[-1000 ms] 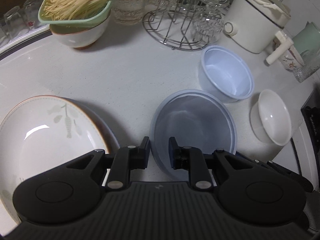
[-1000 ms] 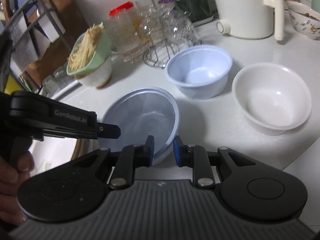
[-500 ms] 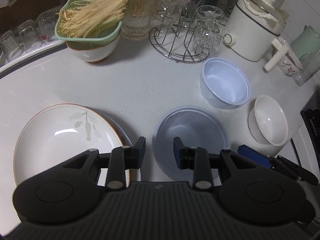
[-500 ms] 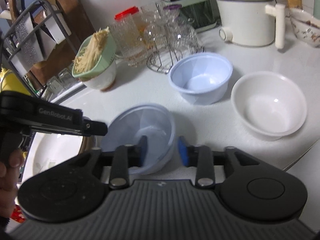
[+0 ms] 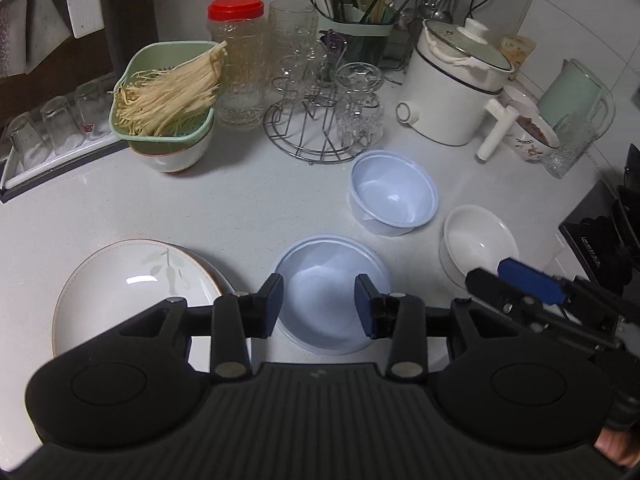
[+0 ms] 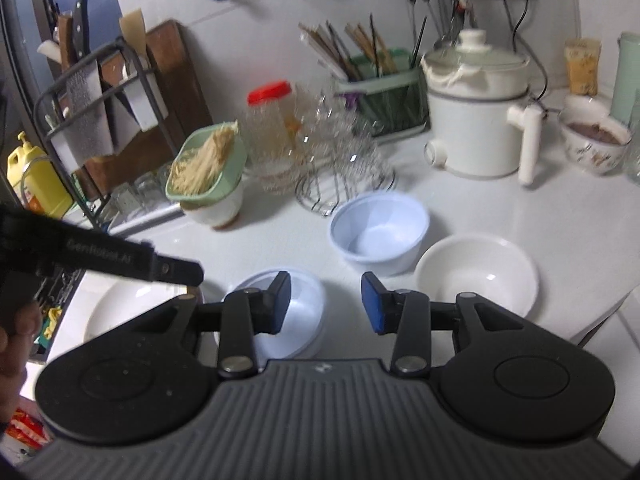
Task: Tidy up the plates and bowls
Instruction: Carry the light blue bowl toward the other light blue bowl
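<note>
**Both tongs free, next bowl to choose**

Left wrist view: the left gripper (image 5: 319, 306) is opening, with nothing between its pads, above the wide blue bowl (image 5: 332, 294) beside the plate (image 5: 132, 296). I would next take the deep blue bowl (image 5: 394, 196) by its rim.

Right wrist view: the right gripper (image 6: 326, 302) stands apart and empty; the white bowl (image 6: 476, 274) is near, so approach its rim slowly.
</note>
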`<state>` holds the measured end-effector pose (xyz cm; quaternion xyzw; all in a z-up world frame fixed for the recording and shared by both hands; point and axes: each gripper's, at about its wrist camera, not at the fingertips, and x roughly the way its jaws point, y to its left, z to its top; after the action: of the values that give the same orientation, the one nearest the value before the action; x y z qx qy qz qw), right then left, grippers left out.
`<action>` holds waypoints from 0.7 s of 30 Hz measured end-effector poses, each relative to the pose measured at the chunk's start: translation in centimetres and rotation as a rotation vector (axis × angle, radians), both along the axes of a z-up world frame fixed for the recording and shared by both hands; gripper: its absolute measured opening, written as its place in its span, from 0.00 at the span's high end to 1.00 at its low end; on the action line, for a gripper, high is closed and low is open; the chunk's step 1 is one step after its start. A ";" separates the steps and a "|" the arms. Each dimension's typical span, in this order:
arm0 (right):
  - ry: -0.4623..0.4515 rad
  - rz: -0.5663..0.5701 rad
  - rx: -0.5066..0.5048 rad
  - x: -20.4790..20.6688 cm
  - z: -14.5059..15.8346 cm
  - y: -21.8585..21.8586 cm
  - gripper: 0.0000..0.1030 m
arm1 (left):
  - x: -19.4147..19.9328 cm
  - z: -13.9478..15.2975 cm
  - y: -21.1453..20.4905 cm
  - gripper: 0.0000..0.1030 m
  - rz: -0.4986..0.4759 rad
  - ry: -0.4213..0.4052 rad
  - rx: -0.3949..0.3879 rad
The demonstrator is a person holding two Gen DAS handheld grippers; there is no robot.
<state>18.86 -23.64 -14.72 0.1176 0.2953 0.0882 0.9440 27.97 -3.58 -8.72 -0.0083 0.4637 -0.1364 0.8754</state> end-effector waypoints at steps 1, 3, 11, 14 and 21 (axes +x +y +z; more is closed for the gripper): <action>-0.009 -0.005 0.000 -0.2 0.4 -0.2 0.59 | -0.3 0.2 -0.1 0.56 -0.005 -0.001 -0.001; -0.027 -0.018 -0.005 -0.8 1.1 -0.7 0.59 | -0.8 0.4 -0.3 0.55 -0.012 -0.005 -0.007; -0.055 -0.057 -0.006 -2.2 2.4 -1.7 0.59 | -1.9 0.7 -0.3 0.48 -0.017 -0.021 -0.034; -0.052 -0.072 -0.002 -2.5 2.4 -2.0 0.59 | -1.9 0.6 -0.2 0.47 -0.015 -0.014 -0.047; -0.024 -0.105 0.010 -2.6 1.8 -2.6 0.59 | -1.5 0.2 -0.4 0.44 -0.035 -0.017 -0.044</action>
<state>16.27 -26.23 -12.96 0.1363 0.2768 0.0416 0.9503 26.51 -3.95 -8.54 -0.0183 0.4534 -0.1618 0.8763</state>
